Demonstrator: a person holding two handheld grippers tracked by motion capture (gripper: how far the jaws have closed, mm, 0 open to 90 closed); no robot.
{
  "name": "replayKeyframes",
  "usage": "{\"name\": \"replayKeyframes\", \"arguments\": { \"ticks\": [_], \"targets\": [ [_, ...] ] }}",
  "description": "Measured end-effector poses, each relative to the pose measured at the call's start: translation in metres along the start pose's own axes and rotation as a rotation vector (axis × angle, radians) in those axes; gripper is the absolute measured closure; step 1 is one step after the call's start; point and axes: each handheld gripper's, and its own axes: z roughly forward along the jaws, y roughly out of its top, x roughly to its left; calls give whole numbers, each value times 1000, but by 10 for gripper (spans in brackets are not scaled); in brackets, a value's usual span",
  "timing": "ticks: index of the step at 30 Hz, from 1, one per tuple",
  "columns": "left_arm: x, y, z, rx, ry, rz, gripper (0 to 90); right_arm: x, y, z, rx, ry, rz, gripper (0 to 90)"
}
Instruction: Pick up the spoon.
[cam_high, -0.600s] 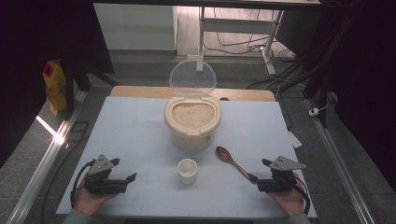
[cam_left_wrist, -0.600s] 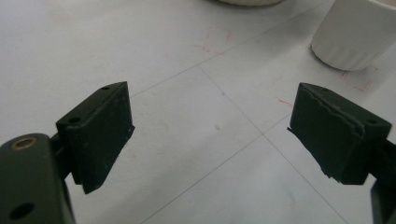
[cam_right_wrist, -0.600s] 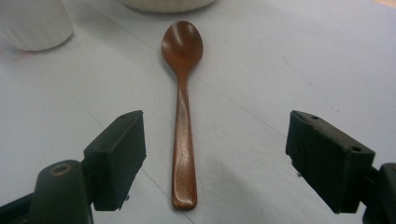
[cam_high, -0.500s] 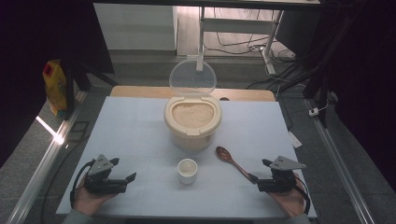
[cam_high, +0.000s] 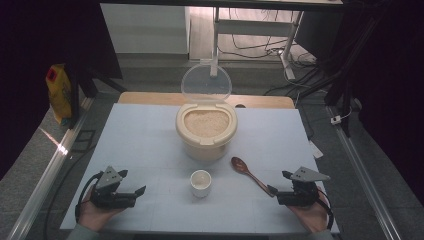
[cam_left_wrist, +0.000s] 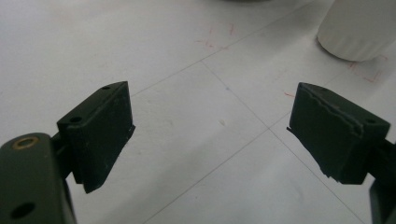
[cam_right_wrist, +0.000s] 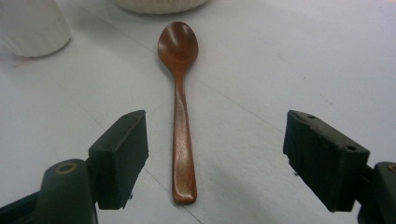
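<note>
Here, at about 7 o'clock on the pale tabletop (cam_high: 150, 135), the left gripper (cam_high: 134, 191) rests in the person's left hand (cam_high: 92, 214), its jaws spread wide with nothing between them; in the left gripper view they frame bare tabletop marked with thin lines. Near 6 o'clock stands a small white cup (cam_high: 201, 182), which also shows at the upper right of the left gripper view. Behind it, at the centre, sits a cream rice container (cam_high: 206, 135) filled with rice, its clear lid (cam_high: 206, 82) standing upright at 12 o'clock. Just right of the cup lies a brown wooden spoon (cam_high: 251, 174), bowl toward the container, handle pointing to 5 o'clock. There the right gripper (cam_high: 277, 186), held in the right hand (cam_high: 312, 217), has its jaws wide apart, holding nothing; in the right gripper view the spoon's handle lies between them, untouched.
</note>
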Motion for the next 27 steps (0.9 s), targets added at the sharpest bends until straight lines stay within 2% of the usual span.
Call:
{"name": "replayKeyframes", "arguments": {
  "ticks": [9, 15, 22, 27],
  "targets": [
    [1, -2, -4, -4, 5, -4, 137, 5, 7, -5, 3, 14, -18, 233],
    [1, 1, -1, 0, -7, -1, 137, 7, 16, -10, 29, 25, -42, 247],
    [0, 2, 4, 19, -14, 5, 141, 4, 37, -12, 126, 43, -50, 257],
    [0, 2, 6, 22, -14, 11, 141, 6, 52, -7, 226, 54, -76, 273]
  ]
}}
